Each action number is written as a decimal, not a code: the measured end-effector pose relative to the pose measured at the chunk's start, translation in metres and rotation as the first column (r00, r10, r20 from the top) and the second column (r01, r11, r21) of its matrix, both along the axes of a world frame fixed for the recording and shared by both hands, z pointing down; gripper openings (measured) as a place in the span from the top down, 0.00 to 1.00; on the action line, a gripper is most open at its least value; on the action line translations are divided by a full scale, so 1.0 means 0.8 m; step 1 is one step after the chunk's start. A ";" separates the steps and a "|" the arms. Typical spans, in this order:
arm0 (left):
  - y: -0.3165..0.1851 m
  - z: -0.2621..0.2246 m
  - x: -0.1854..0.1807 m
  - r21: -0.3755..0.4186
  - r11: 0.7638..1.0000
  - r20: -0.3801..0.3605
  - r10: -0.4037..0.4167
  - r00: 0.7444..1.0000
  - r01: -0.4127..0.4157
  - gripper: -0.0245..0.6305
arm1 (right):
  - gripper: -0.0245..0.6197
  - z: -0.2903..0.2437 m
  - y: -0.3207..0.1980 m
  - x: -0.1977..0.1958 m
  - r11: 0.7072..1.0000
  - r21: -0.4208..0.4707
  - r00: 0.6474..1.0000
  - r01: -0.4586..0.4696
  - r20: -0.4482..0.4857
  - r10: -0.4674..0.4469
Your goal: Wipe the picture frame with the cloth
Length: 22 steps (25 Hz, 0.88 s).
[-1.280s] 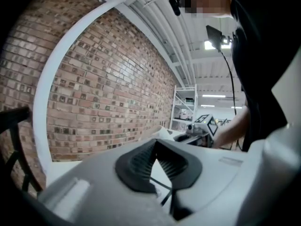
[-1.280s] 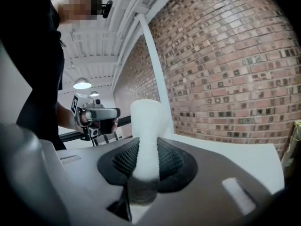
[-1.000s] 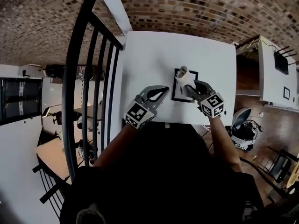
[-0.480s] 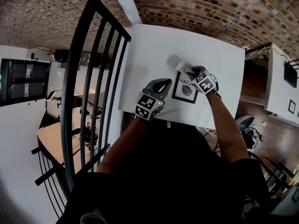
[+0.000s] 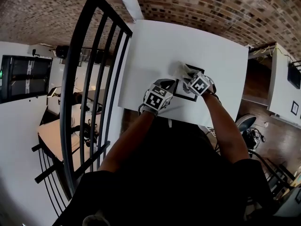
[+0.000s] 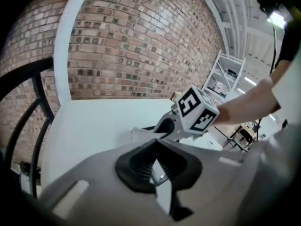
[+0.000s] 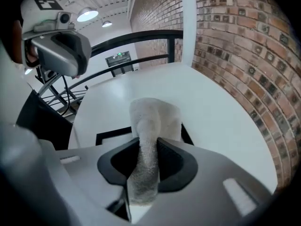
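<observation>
Right tool (image 7: pixel 146 147) pinches cloth (image 7: pixel 155 117), bunched end pressed on picture frame (image 7: pixel 110 134) for wiping. Left tool (image 6: pixel 155 147), jaws together (nothing between), waits beside the frame on worktop (image 7: pixel 141 86), likely to steady it.

Left gripper (image 6: pixel 155 147): jaws together, nothing between them; held low in front of the body, pointing forward. Right gripper (image 7: pixel 146 157): jaws clamped on the cloth (image 7: pixel 153 119), which stands out past the tips; pointing forward and to the left. The two grippers sit just beside each other, right slightly further out. Left forearm (image 5: pixel 128 144) and right forearm (image 5: pixel 224 126) are both bare and reach forward from the torso, converging toward the grippers.
</observation>
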<state>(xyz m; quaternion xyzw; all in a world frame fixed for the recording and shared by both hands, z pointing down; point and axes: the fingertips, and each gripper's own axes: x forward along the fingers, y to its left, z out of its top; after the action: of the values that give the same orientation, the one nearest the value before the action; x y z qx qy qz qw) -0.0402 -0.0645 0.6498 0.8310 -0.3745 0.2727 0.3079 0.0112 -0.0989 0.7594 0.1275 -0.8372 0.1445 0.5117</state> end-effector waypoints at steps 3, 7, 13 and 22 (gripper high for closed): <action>0.001 0.005 0.003 -0.011 1.000 -0.002 0.003 1.000 -0.003 0.96 | 0.80 -0.002 0.034 -0.006 0.999 -0.030 0.999 0.044 0.001 -0.044; 0.001 0.001 0.009 0.000 1.000 -0.007 0.018 1.000 -0.018 0.96 | 0.80 -0.006 0.078 -0.014 0.993 -0.080 0.996 0.090 0.020 -0.089; 0.006 -0.002 0.013 0.006 1.000 -0.012 0.020 1.000 -0.020 0.96 | 0.80 -0.015 0.125 -0.017 0.977 -0.146 0.988 0.155 0.024 -0.153; 0.009 -0.018 0.024 0.008 1.000 -0.039 0.010 0.999 -0.009 0.96 | 0.81 -0.038 0.112 0.013 0.989 -0.117 0.995 0.089 0.051 -0.083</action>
<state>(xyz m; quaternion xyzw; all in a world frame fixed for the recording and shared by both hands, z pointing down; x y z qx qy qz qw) -0.0213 -0.0574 0.6355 0.8392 -0.3656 0.2565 0.3104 0.0216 -0.0092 0.7294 0.0573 -0.8433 0.1749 0.5049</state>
